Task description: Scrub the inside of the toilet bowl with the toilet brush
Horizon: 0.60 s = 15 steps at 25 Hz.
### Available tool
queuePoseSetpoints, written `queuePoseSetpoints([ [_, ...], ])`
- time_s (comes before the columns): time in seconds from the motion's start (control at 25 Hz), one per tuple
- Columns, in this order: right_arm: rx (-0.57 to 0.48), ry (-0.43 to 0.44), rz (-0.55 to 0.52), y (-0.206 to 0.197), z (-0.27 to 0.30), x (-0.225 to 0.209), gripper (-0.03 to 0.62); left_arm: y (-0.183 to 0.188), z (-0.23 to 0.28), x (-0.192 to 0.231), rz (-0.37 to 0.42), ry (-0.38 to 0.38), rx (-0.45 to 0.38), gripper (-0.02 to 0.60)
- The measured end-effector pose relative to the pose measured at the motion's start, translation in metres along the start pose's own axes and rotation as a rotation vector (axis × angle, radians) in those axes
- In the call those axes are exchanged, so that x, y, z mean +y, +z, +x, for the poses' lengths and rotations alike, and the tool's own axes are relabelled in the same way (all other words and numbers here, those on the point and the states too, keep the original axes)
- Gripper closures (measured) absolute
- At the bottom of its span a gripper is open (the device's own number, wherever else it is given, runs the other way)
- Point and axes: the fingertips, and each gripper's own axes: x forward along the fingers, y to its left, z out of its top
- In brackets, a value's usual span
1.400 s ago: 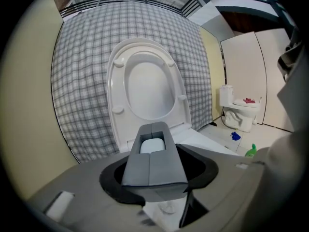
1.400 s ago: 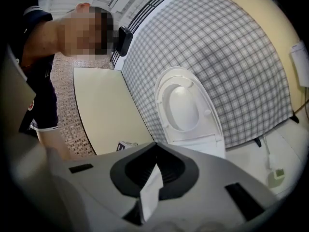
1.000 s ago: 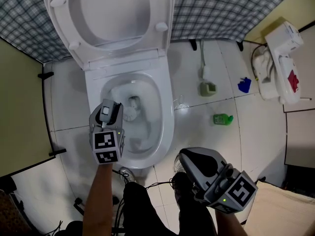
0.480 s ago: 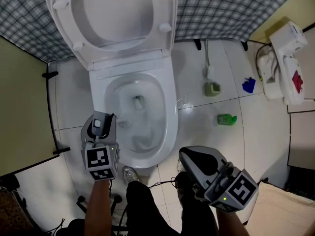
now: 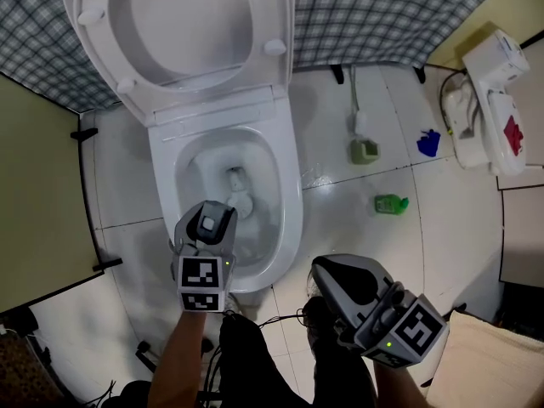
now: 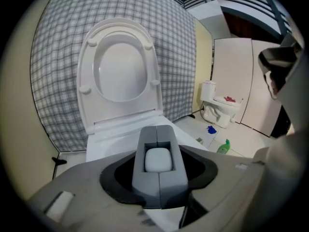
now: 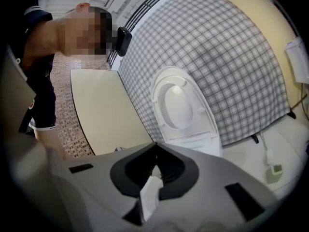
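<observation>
Looking steeply down on a white toilet (image 5: 287, 185), seat and lid (image 5: 183, 24) tipped up against a grey plaid backdrop (image 5: 382, 15). Over the bowl's near rim, the left gripper (image 5: 208, 221), angled down toward the bowl, jaws closed on the pale handle end of the toilet brush (image 5: 239, 201). In the left gripper view, grey pads (image 6: 145, 182) pressed against both sides of that handle end. Brush head down inside the bowl, near its middle. Low at the right of the head view, well apart from the toilet, the right gripper (image 5: 331, 274), jaws drawn together with tips meeting. Between them, near the base, a small white sliver (image 7: 149, 195), too unclear to name. On the pale tiled floor (image 5: 340, 219) right of the toilet, a green bottle (image 5: 389, 203), a grey-green holder (image 5: 363, 151) and a blue object (image 5: 427, 143). Farther right, by the wall, a small white fixture (image 5: 489, 109) with a red patch.
</observation>
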Motion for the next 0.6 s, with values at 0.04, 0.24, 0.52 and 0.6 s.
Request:
queuePoseSetpoints([
  [0.04, -0.001, 0.001, 0.001, 0.0, 0.0, -0.001, 0.594, 0.003, -0.005, -0.007, 0.011, -0.021, -0.007, 0.368],
  [0.24, -0.009, -0.002, 0.005, 0.002, -0.001, -0.004, 0.594, 0.026, -0.021, -0.039, 0.045, -0.12, -0.039, 0.37],
  [0.52, -0.015, -0.005, 0.005, 0.006, 0.0, -0.004, 0.594, 0.067, -0.026, -0.08, 0.071, -0.245, -0.098, 0.37],
  [0.6, -0.015, -0.003, 0.006, 0.005, 0.001, -0.004, 0.594, 0.07, -0.02, -0.087, 0.088, -0.25, -0.109, 0.37],
])
